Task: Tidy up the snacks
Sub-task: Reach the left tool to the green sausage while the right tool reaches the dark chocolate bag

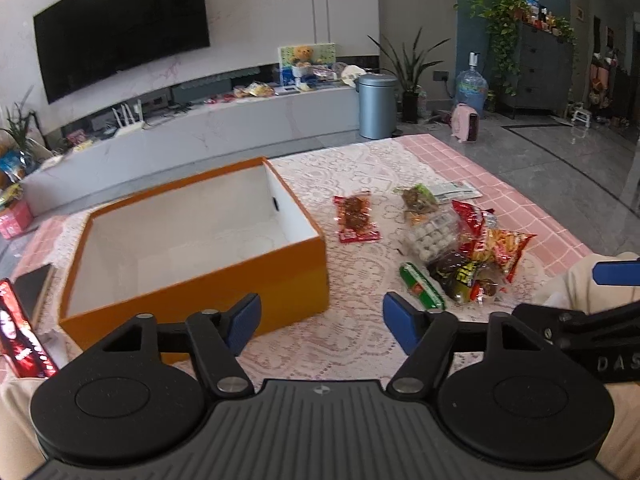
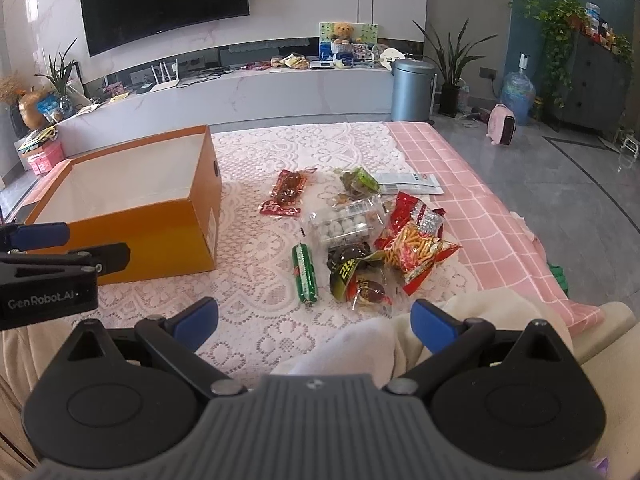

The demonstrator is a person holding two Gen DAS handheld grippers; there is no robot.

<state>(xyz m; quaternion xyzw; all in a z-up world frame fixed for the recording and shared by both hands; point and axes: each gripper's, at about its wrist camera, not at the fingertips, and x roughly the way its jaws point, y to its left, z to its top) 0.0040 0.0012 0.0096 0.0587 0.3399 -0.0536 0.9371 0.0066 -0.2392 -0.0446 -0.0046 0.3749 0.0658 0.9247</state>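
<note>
An open, empty orange box (image 1: 192,280) (image 2: 132,216) stands on the lace-covered table, left of the snacks. The snacks lie in a loose pile: a red meat packet (image 1: 356,218) (image 2: 286,194), a green stick pack (image 1: 422,286) (image 2: 305,268), a clear tub of white balls (image 1: 432,236) (image 2: 346,224), a red chips bag (image 1: 500,248) (image 2: 420,246) and dark wrapped packs (image 1: 460,276) (image 2: 356,276). My left gripper (image 1: 322,322) is open and empty, above the table's near edge between box and pile. My right gripper (image 2: 314,322) is open and empty, short of the pile.
A white flat sachet (image 2: 408,183) lies behind the pile on the pink checked cloth (image 2: 460,200). A red packet (image 1: 22,336) stands at the far left. A pale cloth (image 2: 360,344) lies under my right gripper. A TV bench and bin (image 2: 412,90) stand beyond the table.
</note>
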